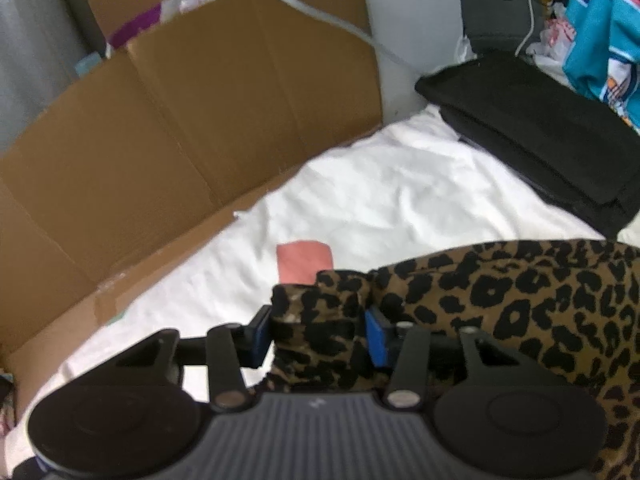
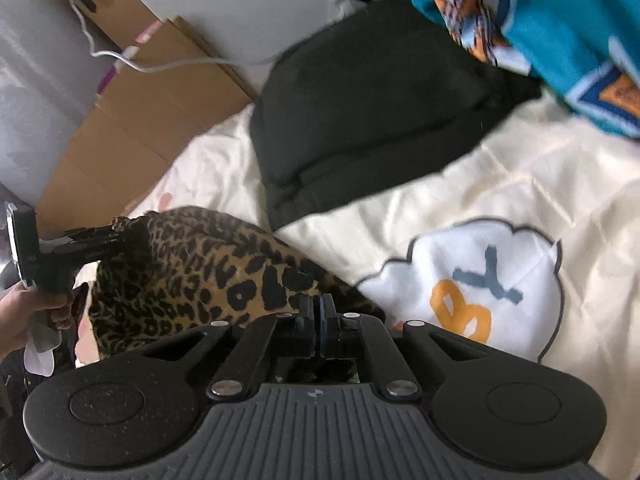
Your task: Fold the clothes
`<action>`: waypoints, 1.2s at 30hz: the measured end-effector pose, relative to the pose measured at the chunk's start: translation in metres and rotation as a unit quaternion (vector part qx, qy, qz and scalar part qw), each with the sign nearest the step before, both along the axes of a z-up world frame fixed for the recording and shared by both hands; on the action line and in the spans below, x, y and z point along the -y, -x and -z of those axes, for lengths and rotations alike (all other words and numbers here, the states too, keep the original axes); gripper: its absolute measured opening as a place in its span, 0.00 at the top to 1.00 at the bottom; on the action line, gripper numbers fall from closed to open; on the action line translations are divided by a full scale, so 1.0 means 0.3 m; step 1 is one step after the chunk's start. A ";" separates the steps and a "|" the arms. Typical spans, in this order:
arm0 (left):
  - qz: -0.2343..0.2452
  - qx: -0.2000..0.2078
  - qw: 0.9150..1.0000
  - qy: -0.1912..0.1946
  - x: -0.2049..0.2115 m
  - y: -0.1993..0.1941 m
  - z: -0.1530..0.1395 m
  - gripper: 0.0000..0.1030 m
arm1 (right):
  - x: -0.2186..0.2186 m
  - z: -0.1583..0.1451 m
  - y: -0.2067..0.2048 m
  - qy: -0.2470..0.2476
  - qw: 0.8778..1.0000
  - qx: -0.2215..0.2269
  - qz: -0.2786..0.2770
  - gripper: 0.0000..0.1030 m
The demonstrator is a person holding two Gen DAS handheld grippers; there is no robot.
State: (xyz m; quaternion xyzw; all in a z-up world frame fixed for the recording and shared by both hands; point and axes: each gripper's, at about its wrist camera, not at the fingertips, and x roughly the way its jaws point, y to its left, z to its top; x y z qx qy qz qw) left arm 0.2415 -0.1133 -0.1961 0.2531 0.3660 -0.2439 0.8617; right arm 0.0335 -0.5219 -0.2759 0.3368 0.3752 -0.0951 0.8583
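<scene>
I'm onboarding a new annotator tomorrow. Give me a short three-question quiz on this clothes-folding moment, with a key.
1. True or false: the left gripper has a bunched part of the leopard-print fabric garment between its jaws.
2. What lies farther from both grippers, beyond the leopard garment, on the white bedsheet? A) the folded black garment B) a red towel C) a pair of shoes
3. Fill in: the right gripper has its jaws ____ on an edge of the leopard garment.

Key: 1 true; 2 A; 3 shut
</scene>
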 end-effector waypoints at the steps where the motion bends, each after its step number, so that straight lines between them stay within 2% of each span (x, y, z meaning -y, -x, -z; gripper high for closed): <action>1: 0.001 0.006 1.000 0.001 -0.004 0.009 -0.016 0.53 | -0.001 -0.018 0.006 0.003 1.000 0.006 -0.001 1.00; 10: 0.001 0.058 0.998 0.023 -0.042 0.087 -0.170 0.54 | -0.051 -0.163 0.055 0.045 0.998 0.047 -0.004 1.00; 15: 0.004 0.073 0.997 0.032 -0.031 0.091 -0.193 0.54 | -0.076 -0.202 0.066 0.070 0.996 0.055 0.001 1.00; 23: 0.008 0.063 0.997 0.035 0.036 0.043 -0.115 0.54 | -0.034 -0.169 0.050 0.078 0.996 0.037 0.019 1.00; 28: 0.004 0.042 0.999 0.029 0.064 0.000 -0.031 0.54 | -0.011 -0.121 0.027 0.079 0.996 0.022 0.025 1.00; 33: -0.001 0.011 1.000 -0.004 0.082 -0.034 0.076 0.51 | 0.002 -0.035 -0.021 0.069 0.997 -0.011 0.021 1.00; 36: -0.002 0.001 1.000 -0.020 0.077 -0.040 0.115 0.45 | 0.014 0.036 -0.041 0.044 0.998 -0.051 0.021 0.99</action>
